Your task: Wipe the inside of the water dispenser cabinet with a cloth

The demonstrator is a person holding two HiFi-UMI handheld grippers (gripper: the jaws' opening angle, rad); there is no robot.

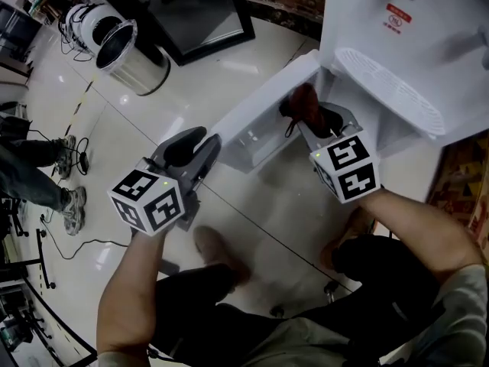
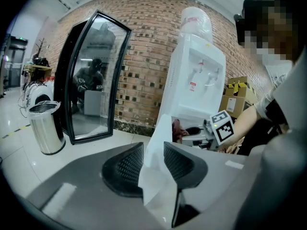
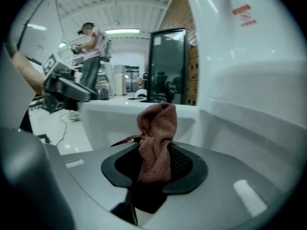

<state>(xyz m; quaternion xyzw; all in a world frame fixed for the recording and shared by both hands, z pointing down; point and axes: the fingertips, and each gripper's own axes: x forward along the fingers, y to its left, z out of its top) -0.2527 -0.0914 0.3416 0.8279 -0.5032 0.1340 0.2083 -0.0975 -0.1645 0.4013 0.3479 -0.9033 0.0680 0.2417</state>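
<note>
The white water dispenser (image 1: pixel 397 44) stands at the upper right, and its lower cabinet door (image 1: pixel 260 109) is swung open to the left. My left gripper (image 1: pixel 205 145) is shut on the free edge of that door (image 2: pixel 160 128), which stands between the jaws of the left gripper (image 2: pixel 152 164). My right gripper (image 1: pixel 307 125) is shut on a bunched reddish-brown cloth (image 1: pixel 304 102) at the cabinet opening. In the right gripper view the cloth (image 3: pixel 158 126) sticks up out of the right gripper (image 3: pixel 154 163), with the white cabinet wall (image 3: pixel 240 128) at the right. The cabinet's inside is mostly hidden.
A steel waste bin (image 1: pixel 130 52) and a black-framed glass panel (image 1: pixel 199 14) stand on the glossy tile floor to the left. A person's legs (image 1: pixel 38 182) and cables are at the far left. Cardboard boxes (image 2: pixel 235 97) sit right of the dispenser. My knees are below the grippers.
</note>
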